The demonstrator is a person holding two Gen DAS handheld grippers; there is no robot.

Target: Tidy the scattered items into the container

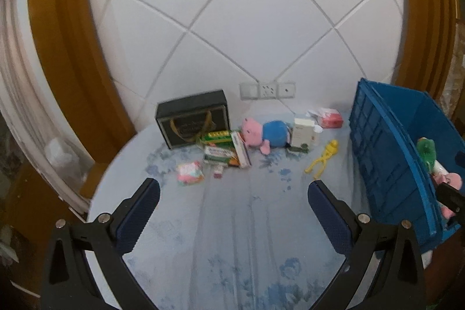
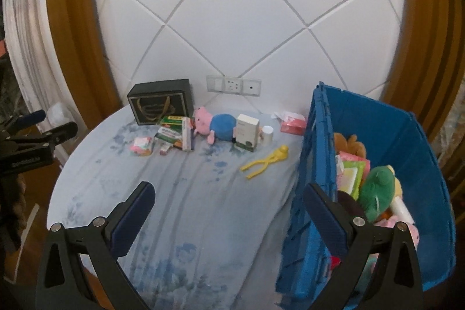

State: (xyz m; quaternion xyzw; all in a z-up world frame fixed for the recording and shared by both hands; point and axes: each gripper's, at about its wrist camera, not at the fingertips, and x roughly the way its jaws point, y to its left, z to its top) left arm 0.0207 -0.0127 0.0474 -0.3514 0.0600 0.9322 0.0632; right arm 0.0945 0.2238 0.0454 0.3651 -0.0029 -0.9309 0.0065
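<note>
A blue crate (image 1: 389,161) (image 2: 316,164) stands at the table's right and holds a green plush (image 2: 376,193), a brown plush (image 2: 348,144) and other toys. Scattered at the back lie a pink and blue pig plush (image 1: 264,134) (image 2: 216,125), a white box (image 1: 302,132) (image 2: 247,131), yellow tongs (image 1: 322,157) (image 2: 266,157), stacked toothpaste boxes (image 1: 226,150) (image 2: 175,132), a pink packet (image 1: 190,172) (image 2: 142,145) and a red pack (image 1: 330,118) (image 2: 293,122). My left gripper (image 1: 234,189) is open and empty over the near table. My right gripper (image 2: 228,193) is open and empty, its right finger (image 2: 325,215) over the crate's near wall.
A dark gift box (image 1: 193,118) (image 2: 161,105) stands at the back left against the tiled wall. A white cup (image 2: 267,134) sits beside the white box. The round table wears a pale blue floral cloth (image 1: 232,222). My left gripper's body shows at the right wrist view's left edge (image 2: 37,135).
</note>
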